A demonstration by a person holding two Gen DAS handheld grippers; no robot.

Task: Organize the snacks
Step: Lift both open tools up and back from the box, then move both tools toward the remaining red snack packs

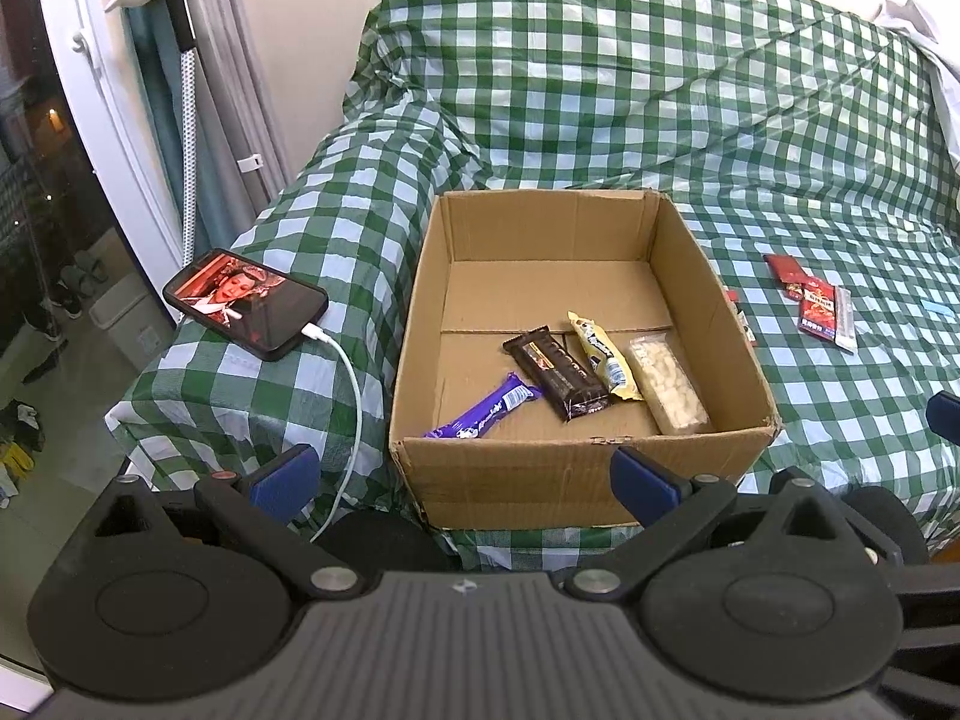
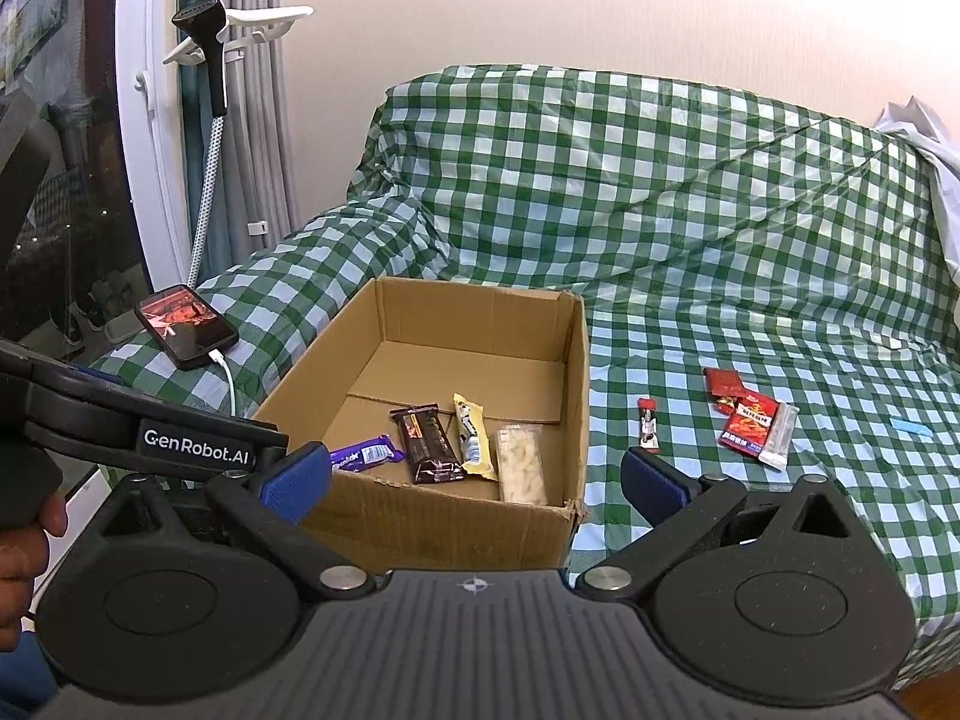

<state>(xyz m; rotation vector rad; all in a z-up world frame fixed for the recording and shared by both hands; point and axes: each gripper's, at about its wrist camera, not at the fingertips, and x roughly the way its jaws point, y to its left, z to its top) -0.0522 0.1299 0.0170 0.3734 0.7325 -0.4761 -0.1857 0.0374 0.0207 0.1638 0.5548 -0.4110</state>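
Snack bars (image 1: 576,372) glossy, flat, corrugated cardboard box (image 1: 714,300), checked cloth (image 1: 600,90)

light: bright, even, indoor | window (image 1: 36,192): dark | shadows: soft | focus: sharp | edges: bent by fisheye, black corners

1. The left wrist view looks forward and down between the left gripper (image 1: 462,474) fingers, close above the near wall of the cardboard box (image 1: 576,474), straight ahead.
2. The right wrist view sits farther right and a little farther back; the box (image 2: 456,516) lies ahead and left of the right gripper (image 2: 474,480).
3. Both views share the box, the phone (image 1: 246,303) (image 2: 186,327) and the checked cloth (image 1: 660,90) (image 2: 690,192).
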